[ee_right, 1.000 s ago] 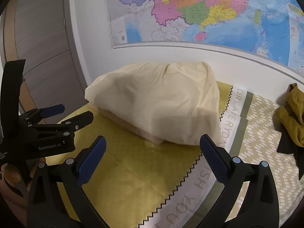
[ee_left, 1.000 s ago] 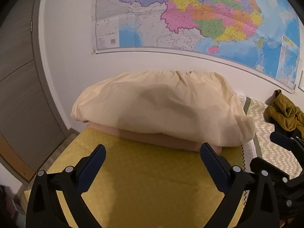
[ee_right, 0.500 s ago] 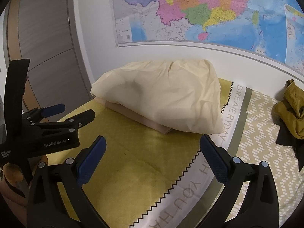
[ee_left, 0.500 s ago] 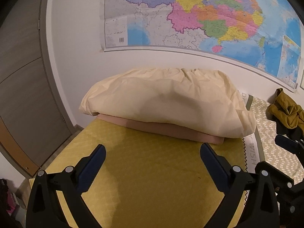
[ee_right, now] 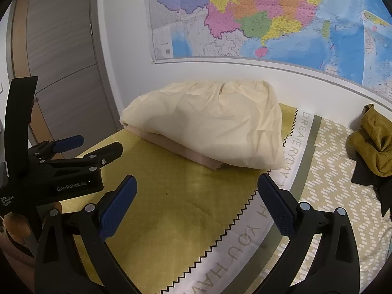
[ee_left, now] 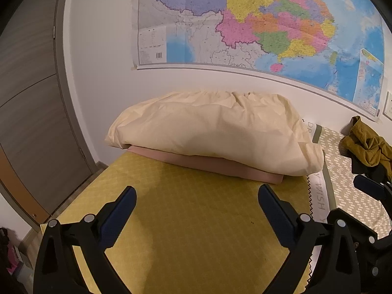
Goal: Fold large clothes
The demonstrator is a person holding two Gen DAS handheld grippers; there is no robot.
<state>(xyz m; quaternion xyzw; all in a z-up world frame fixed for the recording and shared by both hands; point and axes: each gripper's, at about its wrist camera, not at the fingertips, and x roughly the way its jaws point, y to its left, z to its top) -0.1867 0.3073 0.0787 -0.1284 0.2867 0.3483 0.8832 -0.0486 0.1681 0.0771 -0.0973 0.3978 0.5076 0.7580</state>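
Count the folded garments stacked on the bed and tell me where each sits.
2. The cream garment lies on top; the pink garment lies flat beneath it, only its edge showing. Others may be hidden under the stack. An unfolded olive garment lies apart at right.

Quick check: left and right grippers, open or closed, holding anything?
Left gripper: open, holding nothing, above the yellow bedspread.
Right gripper: open, holding nothing.
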